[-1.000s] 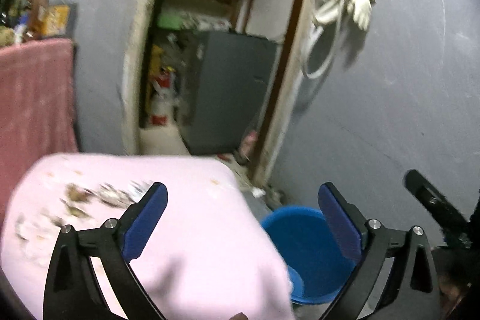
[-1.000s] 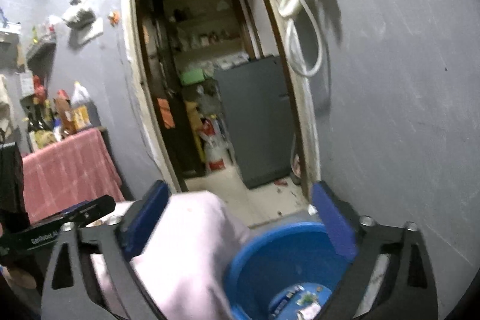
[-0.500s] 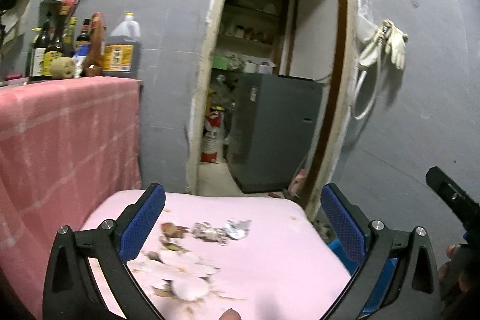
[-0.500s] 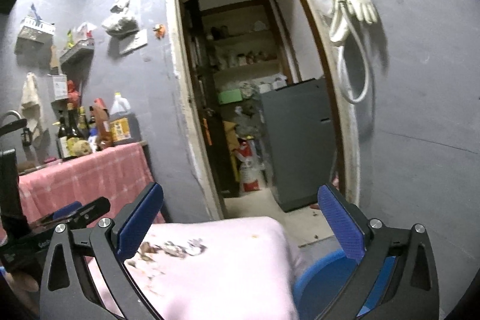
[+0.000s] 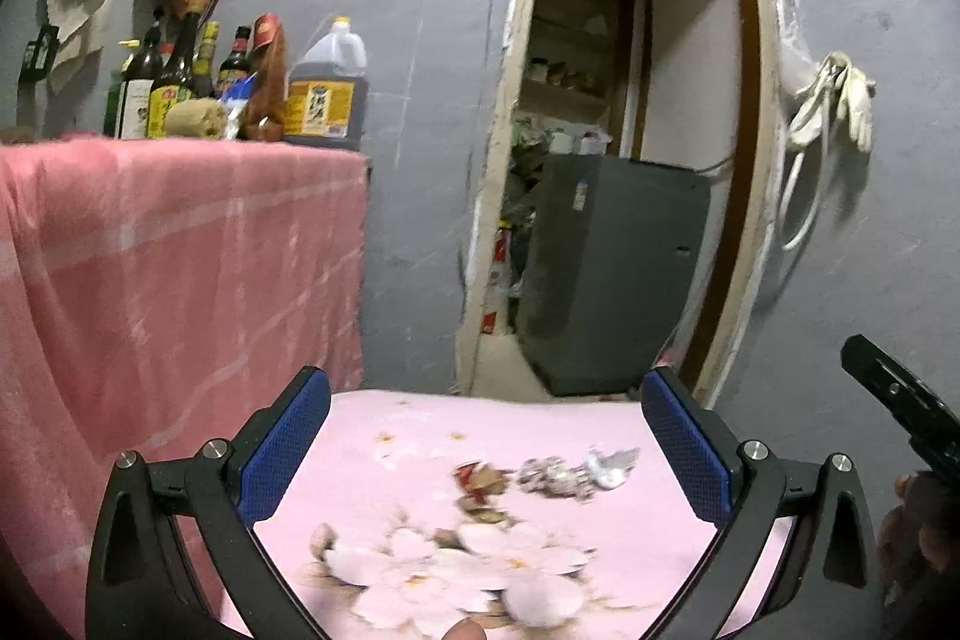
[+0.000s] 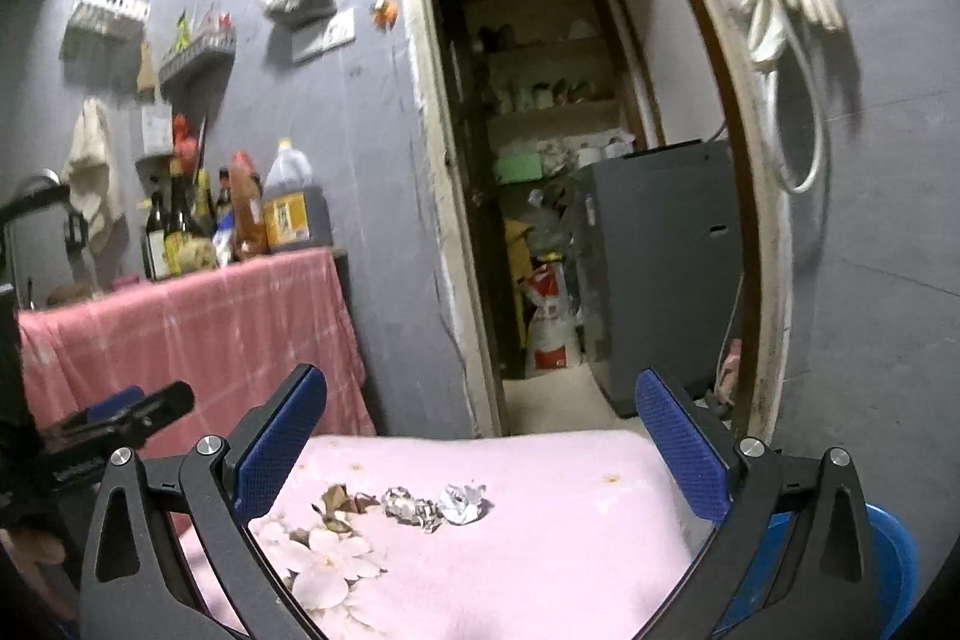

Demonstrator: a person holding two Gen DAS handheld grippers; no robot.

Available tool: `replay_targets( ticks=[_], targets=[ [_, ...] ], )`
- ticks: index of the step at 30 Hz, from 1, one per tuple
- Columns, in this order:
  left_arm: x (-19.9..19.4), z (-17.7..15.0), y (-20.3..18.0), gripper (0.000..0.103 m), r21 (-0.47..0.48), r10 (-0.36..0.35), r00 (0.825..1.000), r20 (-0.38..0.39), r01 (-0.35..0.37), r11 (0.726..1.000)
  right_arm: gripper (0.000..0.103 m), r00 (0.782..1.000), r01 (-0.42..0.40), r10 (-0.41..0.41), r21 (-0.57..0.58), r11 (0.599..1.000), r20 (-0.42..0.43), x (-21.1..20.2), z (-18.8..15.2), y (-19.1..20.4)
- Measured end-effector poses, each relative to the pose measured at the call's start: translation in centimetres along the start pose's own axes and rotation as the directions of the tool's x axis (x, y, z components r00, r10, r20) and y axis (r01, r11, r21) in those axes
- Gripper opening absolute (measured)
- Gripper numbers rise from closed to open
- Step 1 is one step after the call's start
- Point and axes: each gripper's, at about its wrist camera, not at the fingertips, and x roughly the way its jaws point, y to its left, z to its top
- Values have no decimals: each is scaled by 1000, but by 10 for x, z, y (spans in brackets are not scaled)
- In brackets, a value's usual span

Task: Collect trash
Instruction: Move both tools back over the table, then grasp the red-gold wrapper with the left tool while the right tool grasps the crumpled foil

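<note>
The blue bin (image 6: 894,568) is mostly hidden behind the pink-covered bench (image 6: 540,550), at 4 o'clock. Crumpled trash (image 6: 435,507) lies on top, blurry. Both the left gripper (image 5: 486,451) and right gripper (image 6: 480,451) are spread wide, holding nothing. Bottles (image 5: 180,82) stand at 10 o'clock; their labels are unreadable.

I see a grey wall (image 6: 360,112) with an open doorway (image 6: 570,160). Through it stand a dark grey cabinet (image 5: 612,268), shelves (image 6: 552,100) of small items, and a red-and-white sack (image 6: 549,334) on the floor. Left of the doorway, a pink checked cloth (image 5: 180,268) hangs over a counter that carries bottles (image 5: 174,82) and a large dark jug (image 5: 327,88). Right of the doorway, white gloves (image 5: 840,100) and a hose (image 6: 798,130) hang on the wall. Small racks (image 6: 150,40) are fixed high on the left.
</note>
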Motion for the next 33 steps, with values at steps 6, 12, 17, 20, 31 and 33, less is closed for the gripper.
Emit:
replay_targets(
  ticks=[6, 12, 17, 20, 31, 33],
  targets=[
    [32, -26, 20, 101, 12, 0, 994, -114, 1, 1000, 103, 990, -18, 10, -58, 998, -139, 47, -26, 3],
    [72, -49, 25, 101, -19, -25, 972, -235, 21, 1000, 103, 969, -32, 8, -93, 995, -248, 83, -48, 1],
    [107, -58, 17, 91, -2, -18, 942, -335, 18, 1000, 89, 932, -58, 33, -59, 997, -361, 114, -60, -7],
    [128, -63, 15, 72, -19, -54, 909, -414, 51, 999, 79, 879, -76, 67, 0, 997, -472, 139, -67, -16],
    [159, -75, 26, 40, -156, -160, 829, -535, 89, 984, 42, 760, -118, 147, 88, 989, -633, 189, -86, -13],
    [162, -74, 31, 36, -186, -177, 823, -540, 88, 979, 33, 753, -134, 155, 82, 988, -640, 189, -87, -10]
  ],
)
